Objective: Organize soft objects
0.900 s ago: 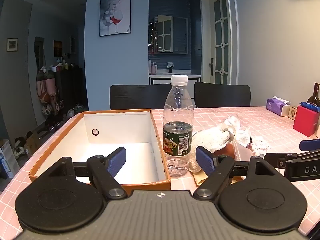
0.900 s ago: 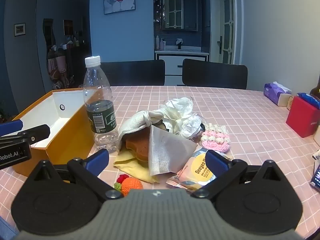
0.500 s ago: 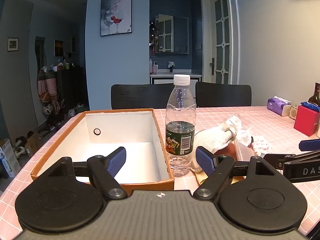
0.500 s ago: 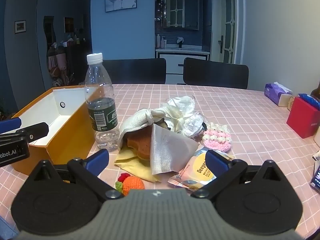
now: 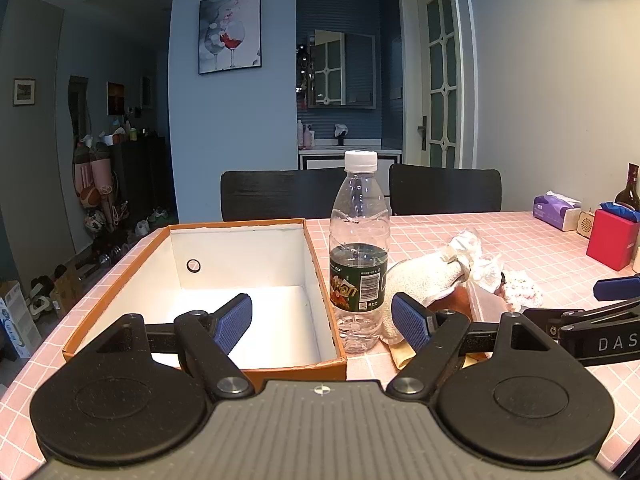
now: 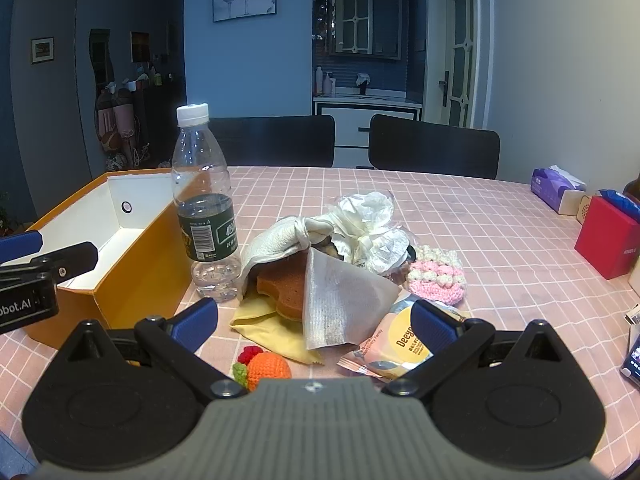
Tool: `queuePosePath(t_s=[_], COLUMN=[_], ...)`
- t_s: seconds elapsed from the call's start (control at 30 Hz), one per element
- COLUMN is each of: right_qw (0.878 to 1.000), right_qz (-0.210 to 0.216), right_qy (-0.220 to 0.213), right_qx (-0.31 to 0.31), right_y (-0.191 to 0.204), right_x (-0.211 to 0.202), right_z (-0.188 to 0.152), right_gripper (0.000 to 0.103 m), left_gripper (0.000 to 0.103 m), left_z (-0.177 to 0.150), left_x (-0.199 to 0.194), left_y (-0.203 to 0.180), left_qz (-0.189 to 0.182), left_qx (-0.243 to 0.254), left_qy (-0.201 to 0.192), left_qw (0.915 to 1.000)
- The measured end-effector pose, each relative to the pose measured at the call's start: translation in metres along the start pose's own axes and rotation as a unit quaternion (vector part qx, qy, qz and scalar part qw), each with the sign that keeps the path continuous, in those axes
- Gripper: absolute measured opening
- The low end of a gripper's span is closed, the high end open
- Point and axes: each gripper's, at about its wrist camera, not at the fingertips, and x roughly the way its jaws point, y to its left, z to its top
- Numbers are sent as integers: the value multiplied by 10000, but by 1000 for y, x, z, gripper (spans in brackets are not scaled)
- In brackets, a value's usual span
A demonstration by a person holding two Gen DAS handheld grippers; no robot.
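Observation:
An orange box point(image 5: 244, 368) point(image 6: 132, 280) with a white inside lies open at the left of the pink checked table. A plastic water bottle point(image 5: 359, 256) point(image 6: 206, 208) stands beside its right wall. To the right is a heap: a white towel point(image 6: 276, 244), a brown sponge point(image 6: 284, 284), a yellow cloth point(image 6: 268, 320), a white mesh sheet point(image 6: 340, 300), crumpled plastic point(image 6: 368, 216), a pink knitted piece point(image 6: 438, 280), a knitted orange fruit point(image 6: 266, 368) and a snack packet point(image 6: 396, 348). My left gripper point(image 5: 322, 322) hangs open over the box's near end. My right gripper point(image 6: 314, 322) is open in front of the heap, holding nothing.
Two dark chairs point(image 6: 434, 146) stand at the table's far side. A tissue pack point(image 6: 556, 188), a red box point(image 6: 606, 236) and a dark bottle point(image 5: 628, 188) sit at the right edge. A phone point(image 6: 632, 356) lies near the right front.
Both grippers have risen and drawn slightly back, so the box, bottle and heap sit a little lower in both views. Jaws stay wide open, and nothing on the table moved.

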Motion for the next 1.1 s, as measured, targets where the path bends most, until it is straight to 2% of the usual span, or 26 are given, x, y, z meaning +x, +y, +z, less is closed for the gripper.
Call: queuePosePath(t_s=[1.1], right_qw=[9998], right_qz=[-5], right_qy=[184], right_qx=[27], right_y=[2], right_x=[6], right_z=[-4], right_gripper=[101], left_gripper=[93], left_z=[-2], left_x=[1], left_y=[-5], left_qz=[16], left_qx=[-7], left_qy=[137], left_qw=[9999])
